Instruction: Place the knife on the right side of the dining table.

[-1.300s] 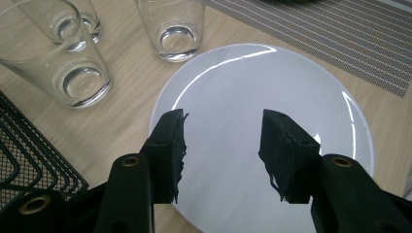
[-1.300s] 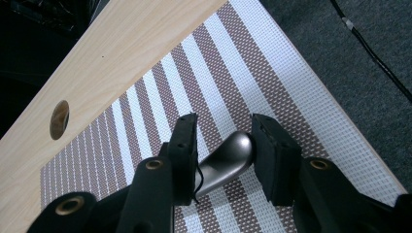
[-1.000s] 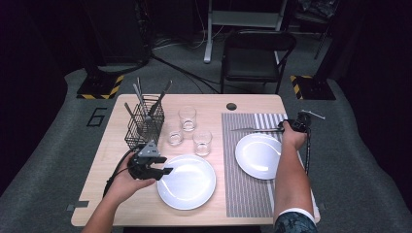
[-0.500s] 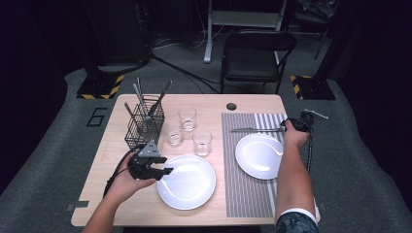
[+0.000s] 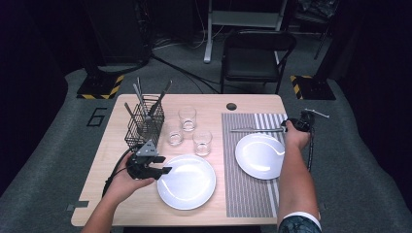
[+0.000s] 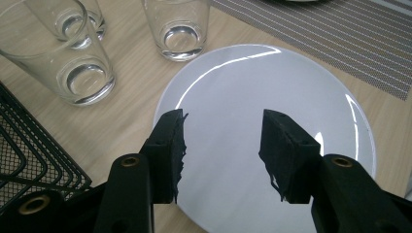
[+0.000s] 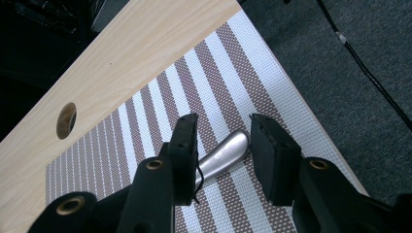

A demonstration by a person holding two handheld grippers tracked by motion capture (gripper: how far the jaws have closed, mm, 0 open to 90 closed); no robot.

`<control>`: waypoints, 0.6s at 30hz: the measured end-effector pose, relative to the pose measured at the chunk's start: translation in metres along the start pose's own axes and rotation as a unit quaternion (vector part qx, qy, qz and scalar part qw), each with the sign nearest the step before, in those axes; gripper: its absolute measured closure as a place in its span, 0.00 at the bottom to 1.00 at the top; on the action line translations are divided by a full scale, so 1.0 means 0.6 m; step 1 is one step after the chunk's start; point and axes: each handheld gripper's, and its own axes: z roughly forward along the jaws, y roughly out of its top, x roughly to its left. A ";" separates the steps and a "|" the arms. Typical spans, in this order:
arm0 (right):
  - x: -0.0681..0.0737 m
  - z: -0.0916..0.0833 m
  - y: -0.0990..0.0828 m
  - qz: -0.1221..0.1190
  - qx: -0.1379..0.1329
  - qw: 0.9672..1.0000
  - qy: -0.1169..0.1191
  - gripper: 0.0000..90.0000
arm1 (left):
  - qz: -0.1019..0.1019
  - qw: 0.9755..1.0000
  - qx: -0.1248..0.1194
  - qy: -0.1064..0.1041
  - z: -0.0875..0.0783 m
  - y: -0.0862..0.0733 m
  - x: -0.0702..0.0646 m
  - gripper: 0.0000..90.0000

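Observation:
A silver utensil (image 5: 255,129) lies on the striped placemat (image 5: 248,189), just beyond a white plate (image 5: 260,155). My right gripper (image 5: 287,127) is at its handle end. In the right gripper view the handle (image 7: 226,150) lies on the mat between the jaws of that gripper (image 7: 223,120), closer to the left jaw, and the pads stand apart from it. My left gripper (image 5: 163,170) hovers over the left rim of a second white plate (image 5: 187,182) on the bare wood. In the left gripper view that gripper (image 6: 223,121) is open above the plate (image 6: 291,92), with nothing between its jaws.
A black wire basket (image 5: 145,124) with several utensils stands at the back left. Three empty glasses (image 5: 187,118), (image 5: 174,136), (image 5: 201,142) sit between it and the mat. A cable hole (image 5: 231,106) is at the back edge. The table's right edge runs beside the right gripper.

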 end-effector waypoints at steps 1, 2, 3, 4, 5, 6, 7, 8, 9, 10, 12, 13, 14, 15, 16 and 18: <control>0.000 -0.002 0.000 -0.001 0.001 1.000 -0.001 0.70 | 0.000 1.000 0.000 0.002 -0.001 0.000 0.001 0.57; 0.001 -0.004 -0.001 -0.002 -0.001 1.000 0.000 0.70 | 0.001 1.000 -0.001 0.003 -0.002 0.000 0.002 0.57; 0.002 -0.005 -0.001 -0.003 -0.001 1.000 0.001 0.70 | 0.001 1.000 0.001 0.001 -0.003 0.000 0.003 0.57; 0.003 -0.006 -0.002 -0.002 -0.002 1.000 0.003 0.70 | -0.001 1.000 0.001 0.001 -0.003 0.000 0.003 0.57; 0.003 -0.007 -0.003 -0.003 -0.002 1.000 0.005 0.70 | -0.003 1.000 -0.002 0.002 -0.003 -0.001 0.003 0.57; 0.004 -0.009 -0.004 -0.006 -0.002 1.000 0.005 0.70 | -0.003 1.000 -0.004 0.001 -0.003 -0.001 0.003 0.57; 0.004 -0.010 -0.005 -0.005 -0.001 1.000 0.004 0.70 | 0.000 1.000 -0.004 0.003 -0.004 0.000 0.005 0.57; 0.004 -0.011 -0.006 -0.007 0.000 1.000 0.003 0.70 | -0.002 1.000 -0.002 0.001 -0.005 0.000 0.005 0.57; 0.004 -0.012 -0.007 -0.006 -0.001 1.000 0.005 0.70 | -0.003 1.000 -0.004 0.002 -0.005 0.000 0.005 0.57; 0.004 -0.013 -0.008 -0.004 -0.001 1.000 0.007 0.70 | -0.003 1.000 -0.006 0.002 -0.006 0.001 0.006 0.57; 0.004 -0.014 -0.010 -0.008 -0.002 1.000 0.010 0.70 | -0.002 1.000 -0.008 0.003 -0.007 0.002 0.007 0.57; 0.005 -0.015 -0.011 -0.010 0.001 1.000 0.011 0.70 | -0.003 1.000 -0.008 0.002 -0.007 0.002 0.008 0.57; 0.005 -0.016 -0.012 -0.014 0.002 1.000 0.013 0.70 | -0.002 1.000 -0.008 0.002 -0.007 0.003 0.009 0.56; 0.006 -0.016 -0.013 -0.018 0.000 1.000 0.014 0.69 | -0.002 1.000 -0.009 0.001 -0.007 0.003 0.010 0.56; 0.010 -0.020 -0.014 -0.024 -0.002 1.000 0.014 0.69 | -0.002 1.000 -0.006 -0.002 -0.007 0.003 0.011 0.56; 0.014 -0.024 -0.015 -0.037 -0.006 0.999 0.015 0.68 | -0.006 1.000 -0.009 0.000 -0.006 0.004 0.012 0.56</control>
